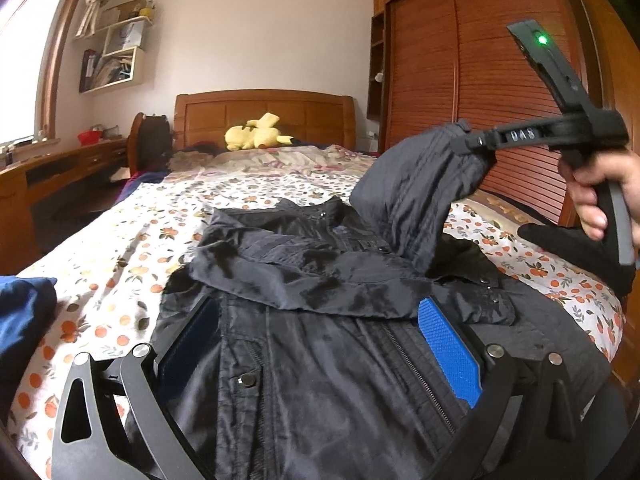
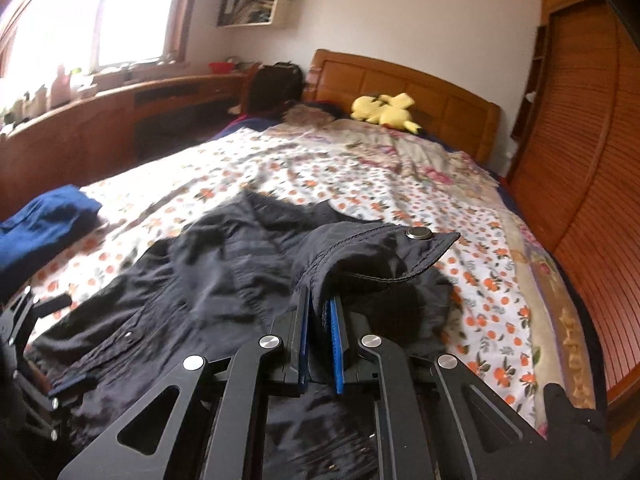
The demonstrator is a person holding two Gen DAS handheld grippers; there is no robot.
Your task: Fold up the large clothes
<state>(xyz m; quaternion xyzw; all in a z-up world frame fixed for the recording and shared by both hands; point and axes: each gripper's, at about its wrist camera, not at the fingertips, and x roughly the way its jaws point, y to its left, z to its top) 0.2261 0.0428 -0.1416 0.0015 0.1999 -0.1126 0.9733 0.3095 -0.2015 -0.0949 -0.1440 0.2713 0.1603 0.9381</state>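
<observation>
Jacket [image 1: 320, 320], dark and large, lies spread front-up on the bed [image 1: 120, 248] with its floral orange-print cover, collar toward the wooden headboard [image 1: 264, 112]. The right gripper [image 2: 320, 344] is clamped narrow on the cuff of one sleeve [image 1: 416, 196], the blue pads [image 2: 339, 352] pinching the dark cloth between them; seen from the left wrist camera, that sleeve is lifted off the bed and hangs in an arch over the jacket's chest, with a hand [image 1: 600, 192] on the tool's handle. The left gripper [image 1: 320, 344] hovers low over the jacket's lower front with its jaws spread wide, one either side of the zip, gripping nothing. A folded blue garment [image 2: 44, 224] sits near the bed's left edge, and a yellow plush toy [image 1: 256, 132] rests by the headboard.
</observation>
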